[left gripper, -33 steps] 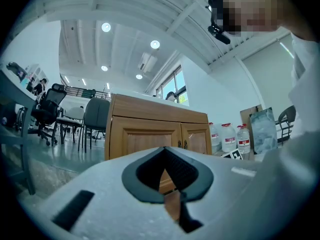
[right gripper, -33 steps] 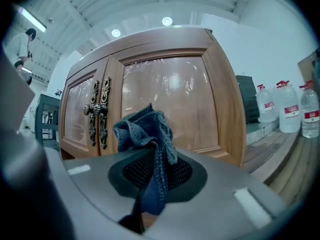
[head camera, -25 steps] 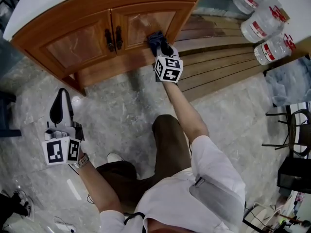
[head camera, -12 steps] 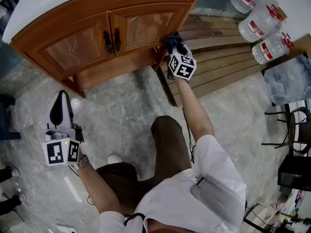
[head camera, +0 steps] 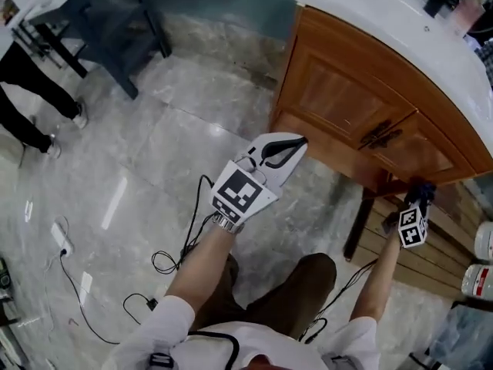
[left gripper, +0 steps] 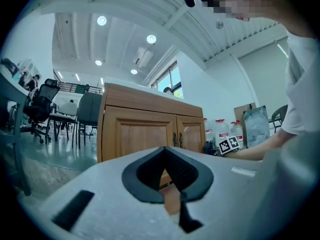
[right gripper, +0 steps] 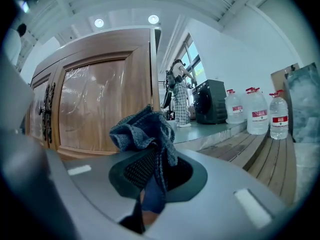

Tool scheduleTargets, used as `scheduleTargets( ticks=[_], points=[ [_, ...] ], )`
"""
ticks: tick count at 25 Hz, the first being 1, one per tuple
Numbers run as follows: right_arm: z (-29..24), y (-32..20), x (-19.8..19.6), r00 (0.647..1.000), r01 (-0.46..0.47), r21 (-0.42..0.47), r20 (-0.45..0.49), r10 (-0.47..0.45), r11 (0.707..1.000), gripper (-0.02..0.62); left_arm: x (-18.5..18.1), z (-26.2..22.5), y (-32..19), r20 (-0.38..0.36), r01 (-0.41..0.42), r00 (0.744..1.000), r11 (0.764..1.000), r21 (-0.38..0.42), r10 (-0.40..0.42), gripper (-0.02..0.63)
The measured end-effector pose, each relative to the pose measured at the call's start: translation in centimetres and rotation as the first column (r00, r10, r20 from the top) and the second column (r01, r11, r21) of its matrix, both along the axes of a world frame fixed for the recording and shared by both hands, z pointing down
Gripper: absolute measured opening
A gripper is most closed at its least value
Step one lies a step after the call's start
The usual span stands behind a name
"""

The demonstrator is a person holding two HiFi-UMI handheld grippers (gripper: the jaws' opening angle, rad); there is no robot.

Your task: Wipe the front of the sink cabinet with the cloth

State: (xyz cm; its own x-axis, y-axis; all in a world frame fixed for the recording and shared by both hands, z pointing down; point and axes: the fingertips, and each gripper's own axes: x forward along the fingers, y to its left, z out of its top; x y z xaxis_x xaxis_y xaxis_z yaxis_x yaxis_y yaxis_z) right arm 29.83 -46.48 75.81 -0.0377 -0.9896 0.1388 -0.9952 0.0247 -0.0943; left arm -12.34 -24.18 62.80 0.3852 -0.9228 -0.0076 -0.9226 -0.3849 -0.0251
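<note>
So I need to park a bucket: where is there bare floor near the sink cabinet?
Bare tiles lie between the sink cabinet and the dark table. Crowded: wooden slats and water bottles by the right gripper holding the cloth, and loose cables nearer the person.

Cloth (right gripper: 142, 131) — dark blue-grey, knitted. Cabinet (head camera: 347, 106) orange-brown wood, black handles (head camera: 379, 133), white top (head camera: 385, 21). Floor (head camera: 177, 153) grey, marbled. Left gripper (head camera: 300, 140) white, black pads (left gripper: 185, 170) — cube (head camera: 240, 195) black-and-white squares. Bottles (right gripper: 257, 115) clear, red caps, red-and-white labels.
</note>
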Motion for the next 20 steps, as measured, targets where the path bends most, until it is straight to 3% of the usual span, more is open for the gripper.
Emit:
scheduleTargets(
  ticks=[4,6,9,14,18,20],
  points=[
    [-0.7,0.1,-0.9,1.000,0.010,-0.012,0.028,-0.010,1.000,0.049,0.6,0.5,0.3,-0.031,-0.062,0.998,0.998,-0.006,0.062,0.000],
    [-0.6,0.4,-2.9,0.997,0.056,-0.021,0.055,-0.055,0.998,0.051,0.9,0.5,0.6,-0.109,-0.075,0.991,0.997,-0.001,0.075,0.000],
    [-0.6,0.7,-6.9,0.990,0.123,-0.046,0.072,-0.119,0.991,0.052,-0.1,2.3,0.3,-0.181,-0.045,0.983,0.993,-0.109,0.025,0.000],
    [-2.7,4.6,-8.1,0.979,0.201,-0.093,-0.011,-0.203,0.975,0.054,0.5,7.3,1.4,-0.116,-0.044,0.993,0.976,-0.214,0.019,0.000],
    [-4.4,9.3,-9.3,0.956,0.279,-0.167,-0.049,-0.290,0.946,0.054,-0.5,7.0,3.6,-0.239,0.005,0.969,0.972,-0.234,-0.063,0.000],
    [-6.0,11.7,-9.8,0.946,0.307,-0.208,-0.041,-0.322,0.929,0.054,-0.2,5.1,4.5,-0.260,0.010,0.962,0.963,-0.269,-0.082,0.000]
  ],
)
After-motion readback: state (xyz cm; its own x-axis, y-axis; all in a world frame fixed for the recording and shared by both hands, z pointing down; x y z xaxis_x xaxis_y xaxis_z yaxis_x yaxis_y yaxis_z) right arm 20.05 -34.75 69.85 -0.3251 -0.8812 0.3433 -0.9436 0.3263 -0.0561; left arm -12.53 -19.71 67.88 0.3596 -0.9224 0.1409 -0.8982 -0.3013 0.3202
